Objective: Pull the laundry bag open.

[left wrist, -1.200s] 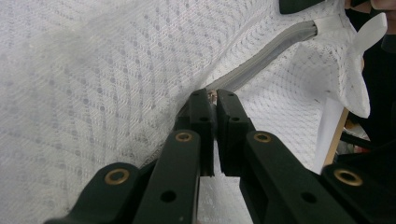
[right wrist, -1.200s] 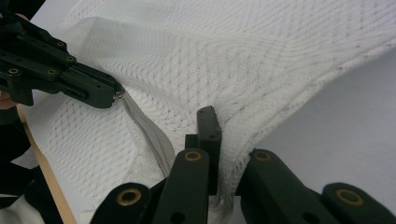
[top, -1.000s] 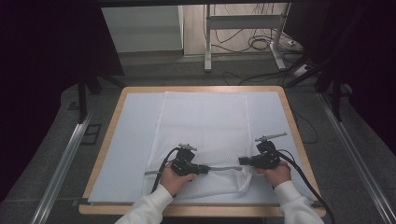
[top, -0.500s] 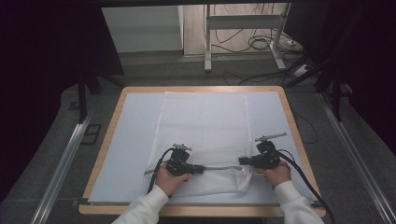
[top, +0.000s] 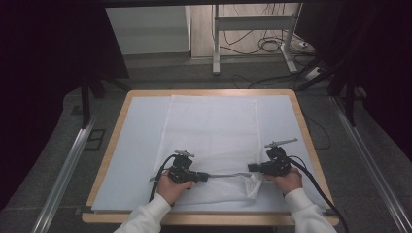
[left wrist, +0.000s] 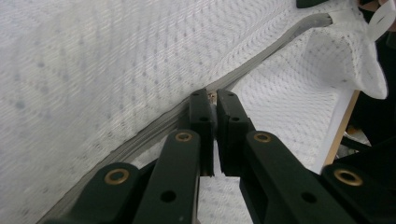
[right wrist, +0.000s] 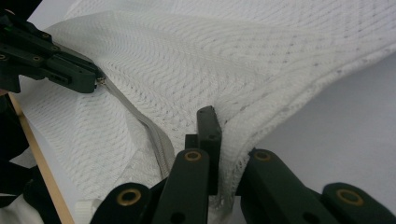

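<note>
left claw (left wrist: pixel 215 95): squeezed tight on little metal zip puller (left wrist: pixel 212 96) | right claw (right wrist: pixel 223 122): pinched tight on near right corner of white net zip bag (top: pixel 214 141) | bag flat on table's pale blue mat (top: pixel 136 145), near edge | tip: slide puller slowly along grey zip (left wrist: pixel 261 56), keep corner pulled tight | both hands low, claws pointing at each other

Mesh bag (top: pixel 210 133) on table (top: pixel 116 126), left claw (top: pixel 205 176) and right claw (top: pixel 251 168) at its near edge
</note>
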A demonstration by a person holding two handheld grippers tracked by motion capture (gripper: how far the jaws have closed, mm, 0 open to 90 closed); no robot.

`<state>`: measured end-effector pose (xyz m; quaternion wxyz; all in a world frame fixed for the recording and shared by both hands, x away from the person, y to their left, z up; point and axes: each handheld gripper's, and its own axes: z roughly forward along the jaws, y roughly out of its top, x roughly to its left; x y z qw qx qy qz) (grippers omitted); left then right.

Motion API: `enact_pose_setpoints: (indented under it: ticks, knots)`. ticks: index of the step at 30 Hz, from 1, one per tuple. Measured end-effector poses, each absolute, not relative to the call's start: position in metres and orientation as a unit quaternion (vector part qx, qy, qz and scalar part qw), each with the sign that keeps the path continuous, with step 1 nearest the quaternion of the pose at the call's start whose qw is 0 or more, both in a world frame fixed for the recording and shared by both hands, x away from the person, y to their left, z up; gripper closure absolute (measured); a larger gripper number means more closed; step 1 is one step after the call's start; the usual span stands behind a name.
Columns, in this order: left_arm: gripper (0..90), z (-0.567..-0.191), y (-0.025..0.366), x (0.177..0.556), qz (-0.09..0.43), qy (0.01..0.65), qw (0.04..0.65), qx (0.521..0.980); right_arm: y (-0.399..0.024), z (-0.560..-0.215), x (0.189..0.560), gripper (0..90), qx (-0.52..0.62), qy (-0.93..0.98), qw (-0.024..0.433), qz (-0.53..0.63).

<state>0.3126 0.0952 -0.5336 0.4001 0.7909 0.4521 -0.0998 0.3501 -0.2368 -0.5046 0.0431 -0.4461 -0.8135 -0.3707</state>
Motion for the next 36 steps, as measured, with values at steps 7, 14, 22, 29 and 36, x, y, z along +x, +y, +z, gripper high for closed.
enact_pose_setpoints:
  ticks: [7,14,22,29,36]
  knots:
    - [87.0,-0.534,0.103,0.311,-0.092,0.458,0.397,0.79,-0.237,-0.504,0.35,89.1,-0.447,-0.814,0.04,-0.37]
    - [87.0,-0.534,0.116,0.31,-0.088,0.467,0.4,0.784,-0.239,-0.505,0.35,89.0,-0.45,-0.812,0.036,-0.369]
    - [87.0,-0.534,0.122,0.309,-0.088,0.468,0.399,0.784,-0.24,-0.506,0.351,89.0,-0.449,-0.813,0.036,-0.37]
    - [87.0,-0.534,0.127,0.307,-0.088,0.469,0.4,0.783,-0.24,-0.506,0.351,89.0,-0.45,-0.812,0.036,-0.37]
    - [87.0,-0.534,0.133,0.305,-0.088,0.476,0.404,0.776,-0.24,-0.506,0.351,89.0,-0.45,-0.812,0.037,-0.37]
